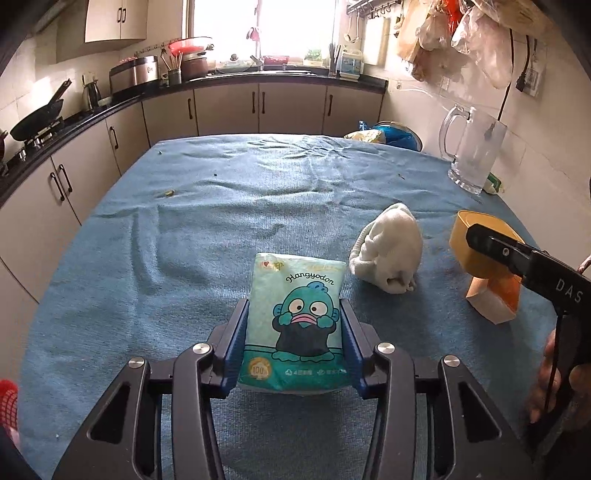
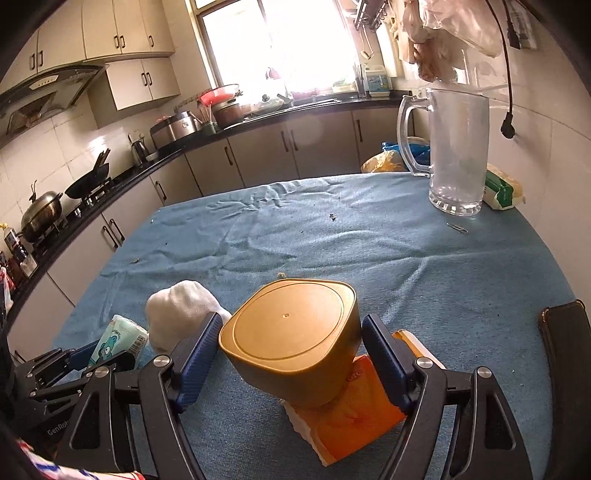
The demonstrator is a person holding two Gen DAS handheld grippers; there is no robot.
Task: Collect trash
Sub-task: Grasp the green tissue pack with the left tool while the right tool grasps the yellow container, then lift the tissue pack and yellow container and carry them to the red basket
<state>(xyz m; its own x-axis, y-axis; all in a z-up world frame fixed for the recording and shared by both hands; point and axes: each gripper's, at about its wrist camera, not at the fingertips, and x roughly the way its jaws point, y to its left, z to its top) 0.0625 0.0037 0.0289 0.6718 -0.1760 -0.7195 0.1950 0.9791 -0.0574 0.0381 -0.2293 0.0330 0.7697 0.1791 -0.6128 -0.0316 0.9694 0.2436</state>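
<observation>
On the blue cloth point(image 1: 184, 258) in a kitchen, the left gripper point(image 1: 295, 332) clamps a tissue pack point(image 1: 295, 325); the right gripper point(image 2: 291, 354) grips a yellow tub point(image 2: 291, 343). Both pickups look done; next, I judge, lift them clear.

daylight pours in from the window point(image 1: 264, 27) at the back of the kitchen, blown out to plain white in both views, with glare washing over the sill and the hanging bags point(image 2: 443, 33) beside it. the blue cloth on the bench point(image 1: 221, 221) is evenly lit, with soft shadows in its wrinkles. the near parts stay sharp. fisheye distortion bends the cabinets and walls, and the corners fall to black.
</observation>
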